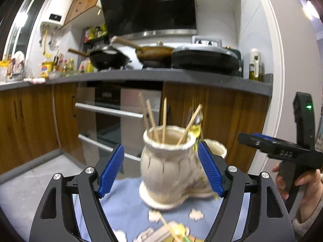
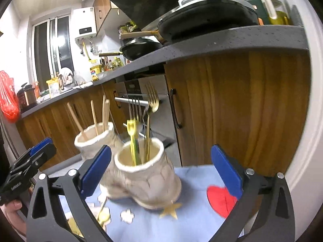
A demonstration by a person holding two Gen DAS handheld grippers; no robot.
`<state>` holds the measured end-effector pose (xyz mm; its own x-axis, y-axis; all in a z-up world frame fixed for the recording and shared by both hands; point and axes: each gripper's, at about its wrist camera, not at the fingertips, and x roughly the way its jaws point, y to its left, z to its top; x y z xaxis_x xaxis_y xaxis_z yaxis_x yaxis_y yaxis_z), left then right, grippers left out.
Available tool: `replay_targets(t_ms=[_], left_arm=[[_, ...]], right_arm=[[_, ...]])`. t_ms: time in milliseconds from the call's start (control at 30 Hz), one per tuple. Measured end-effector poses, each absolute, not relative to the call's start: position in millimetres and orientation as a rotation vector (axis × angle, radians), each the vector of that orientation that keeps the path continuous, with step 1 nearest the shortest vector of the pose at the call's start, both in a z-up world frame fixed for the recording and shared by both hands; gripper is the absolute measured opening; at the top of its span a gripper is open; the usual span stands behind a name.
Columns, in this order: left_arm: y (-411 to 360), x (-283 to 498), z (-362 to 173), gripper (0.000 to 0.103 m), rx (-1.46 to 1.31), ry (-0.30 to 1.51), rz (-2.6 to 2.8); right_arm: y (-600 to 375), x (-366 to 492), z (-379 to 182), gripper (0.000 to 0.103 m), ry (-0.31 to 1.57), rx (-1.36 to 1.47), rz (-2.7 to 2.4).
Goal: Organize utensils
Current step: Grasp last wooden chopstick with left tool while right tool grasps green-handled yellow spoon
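Two cream ceramic holders stand joined side by side on a blue patterned cloth [image 1: 125, 201]. The chopstick holder [image 1: 167, 167] carries several wooden chopsticks [image 1: 151, 119] and sits between the blue pads of my left gripper [image 1: 161, 170], which is open and not pressing on it. The fork holder [image 2: 149, 177] carries a gold fork [image 2: 152, 100], a silver fork [image 2: 135, 109] and a yellow utensil [image 2: 131, 133]. My right gripper [image 2: 161, 171] is open wide around it, with its pads clear of the sides. The chopstick holder [image 2: 94, 141] stands behind it to the left.
A grey counter [image 1: 181, 76] with pans runs behind, over wooden cabinet doors [image 2: 242, 111] and a steel oven [image 1: 113, 111]. Loose utensils [image 1: 167, 232] lie on the cloth near the cameras. A hand [image 1: 302, 183] holds the other gripper's handle at the right.
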<state>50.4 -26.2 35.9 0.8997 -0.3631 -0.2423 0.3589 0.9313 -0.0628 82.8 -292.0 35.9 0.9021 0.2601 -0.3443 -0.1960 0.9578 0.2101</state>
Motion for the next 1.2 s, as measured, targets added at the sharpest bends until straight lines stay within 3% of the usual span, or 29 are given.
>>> replay_targets(t_ms=[67,367,667,733,800,1000,1200], left_arm=[[-22.1,47.2,29.0,0.089,-0.025,0.295,-0.363],[-10.1,38.1,-15.9,0.089,-0.014,0.531,-0.293],[6.1,25.9,-31.4,0.089,-0.025,0.597,-0.244],[10.6,25.9,-33.7,0.089,-0.027,0.601,-0.237],[13.2,29.4,-35.7,0.089,-0.039,0.621,-0.244],[17.6,32.0,-39.2,0.089,-0.054,0.644,-0.272],[16.5,33.1,-39.4,0.089,-0.057,0.648,-0.290]], right_arm=[[-292.6,75.7,30.9,0.098,0.397,0.176,0.233],[-275.3,54.6,-5.5,0.098,0.555,0.130,0.230],[-215.1,42.4,-31.2,0.096,0.704,0.010,0.368],[-202.0,43.8,-39.9,0.086,0.753,-0.017,0.394],[-190.1,46.4,-47.1,0.065,0.800,-0.040,0.412],[-169.1,48.1,-57.3,0.027,0.869,-0.064,0.454],[-161.7,50.4,-59.6,0.023,0.897,-0.059,0.472]])
